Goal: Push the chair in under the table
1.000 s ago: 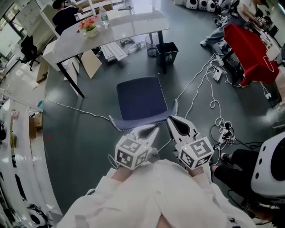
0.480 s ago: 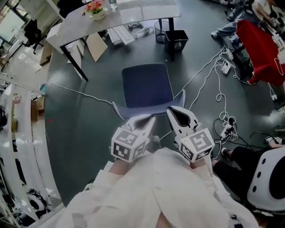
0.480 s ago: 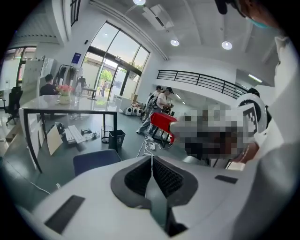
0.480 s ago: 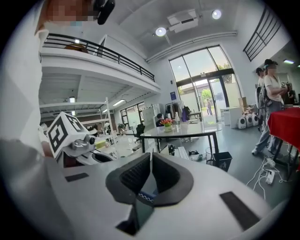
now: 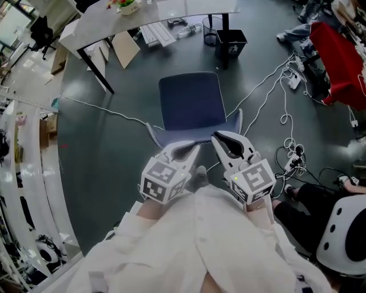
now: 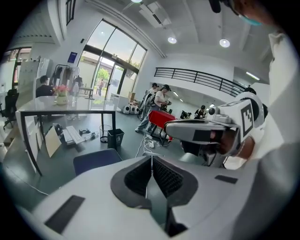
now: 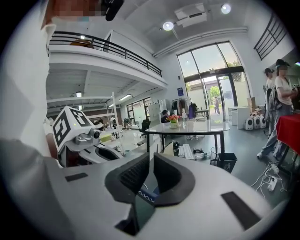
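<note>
The push looks barely begun. The dark blue chair (image 5: 191, 103) stands out on the grey floor (image 5: 103, 149), well apart from the white tabletop (image 5: 166, 12) on black legs at the far side. Its seat faces that way, and its pale backrest (image 5: 189, 135) is on the near side, toward the person. No part of the seat lies under the tabletop, and open floor shows between the two.

Both claws are at the top edge of the backrest. The left claw (image 5: 193, 150) is clenched, its ribbed pads pressed together with nothing between them. The right claw (image 5: 217, 138) is clenched and empty too. In the right gripper view a strip of the chair's blue fabric with a white zigzag trim shows just below its pads. I cannot tell whether either tip is actually bearing on the backrest.

What is left is practically the whole travel: the chair has to slide away across the floor until its seat goes under the tabletop. Straight ahead of it, by the table's right leg, stand a black waste bin (image 5: 230, 41) and a round wire basket (image 5: 210, 30). Pale keyboards (image 5: 157, 34) and a leaning cardboard sheet (image 5: 127, 48) lie further left. The chair will probably need steering between these things.
</note>
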{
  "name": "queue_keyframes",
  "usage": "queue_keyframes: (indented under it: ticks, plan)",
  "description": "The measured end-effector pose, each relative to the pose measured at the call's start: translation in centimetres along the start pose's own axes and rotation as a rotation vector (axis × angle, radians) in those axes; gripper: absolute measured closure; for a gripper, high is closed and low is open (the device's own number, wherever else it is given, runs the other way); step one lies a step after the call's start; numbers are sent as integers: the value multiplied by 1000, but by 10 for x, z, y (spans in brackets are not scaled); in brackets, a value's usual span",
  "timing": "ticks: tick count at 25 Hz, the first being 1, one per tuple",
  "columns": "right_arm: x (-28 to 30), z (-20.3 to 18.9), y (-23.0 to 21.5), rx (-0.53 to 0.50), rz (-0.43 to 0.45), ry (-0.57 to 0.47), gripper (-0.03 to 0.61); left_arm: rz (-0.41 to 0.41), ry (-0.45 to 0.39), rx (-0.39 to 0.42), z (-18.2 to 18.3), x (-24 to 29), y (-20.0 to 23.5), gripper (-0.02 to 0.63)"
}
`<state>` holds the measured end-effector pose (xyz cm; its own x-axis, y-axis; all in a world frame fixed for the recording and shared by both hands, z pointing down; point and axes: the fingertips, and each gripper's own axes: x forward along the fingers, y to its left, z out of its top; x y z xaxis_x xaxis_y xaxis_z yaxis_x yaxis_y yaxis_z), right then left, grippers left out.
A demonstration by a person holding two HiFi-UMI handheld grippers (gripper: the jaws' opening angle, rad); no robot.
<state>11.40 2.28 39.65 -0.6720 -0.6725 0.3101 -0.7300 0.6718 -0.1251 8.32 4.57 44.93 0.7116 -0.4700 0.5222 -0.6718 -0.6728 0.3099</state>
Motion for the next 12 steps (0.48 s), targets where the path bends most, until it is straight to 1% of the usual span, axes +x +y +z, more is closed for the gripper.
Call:
queue_keyframes:
  ticks: [4,8,12]
  plan:
    - [2,-10,-1,1,9,28,543,5,19,13,-9,0,5,592]
    - [7,-19,-3,-14,19,64,543,40,33,68,-14,2,16,592]
    - [12,-34,-2,-15,29,107,543,58,69,103,-27,4,23,591]
